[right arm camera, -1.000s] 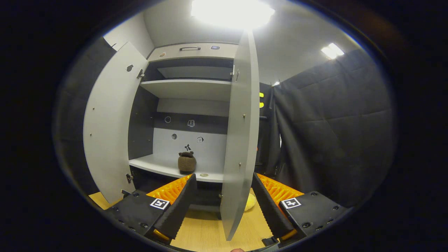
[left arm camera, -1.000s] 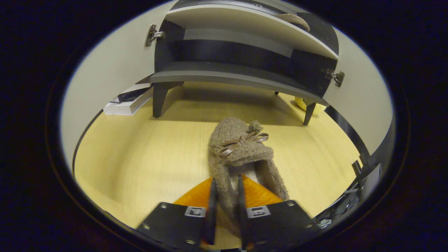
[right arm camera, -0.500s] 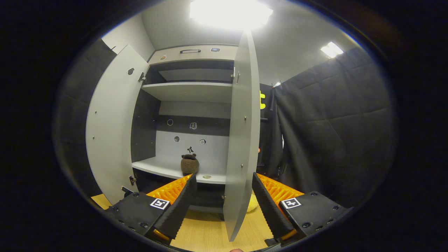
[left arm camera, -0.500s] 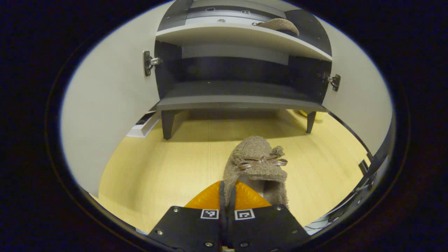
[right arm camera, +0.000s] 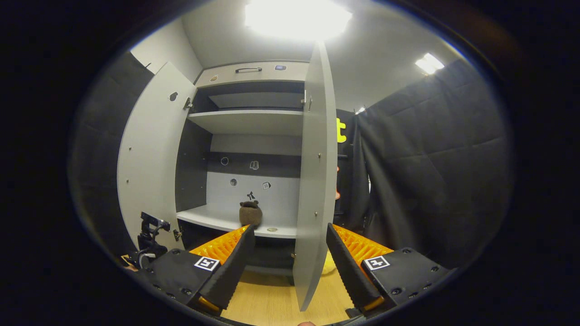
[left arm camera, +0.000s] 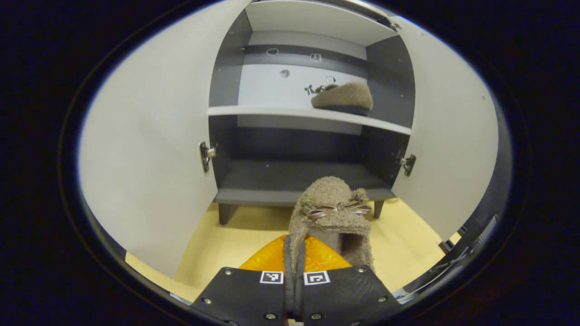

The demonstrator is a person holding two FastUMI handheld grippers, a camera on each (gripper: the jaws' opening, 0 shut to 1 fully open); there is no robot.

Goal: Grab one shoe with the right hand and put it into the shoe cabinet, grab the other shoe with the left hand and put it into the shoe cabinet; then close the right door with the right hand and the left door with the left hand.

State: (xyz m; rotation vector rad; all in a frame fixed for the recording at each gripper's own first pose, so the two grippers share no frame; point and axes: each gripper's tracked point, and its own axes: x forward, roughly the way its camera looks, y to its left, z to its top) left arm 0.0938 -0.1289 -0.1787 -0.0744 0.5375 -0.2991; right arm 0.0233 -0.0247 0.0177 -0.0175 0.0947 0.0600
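The left gripper (left arm camera: 293,265) is clamped on a fuzzy brown shoe (left arm camera: 333,213), toe toward the open shoe cabinet (left arm camera: 294,181). The right gripper (right arm camera: 287,267) stands apart, empty.

One fuzzy brown shoe (left arm camera: 334,213) hangs clamped before the open shoe cabinet (left arm camera: 290,181), its mate (left arm camera: 344,97) shelved inside

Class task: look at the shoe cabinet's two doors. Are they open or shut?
Open. Both the left door and the right door swing outward, exposing the shelf with one shoe on it.
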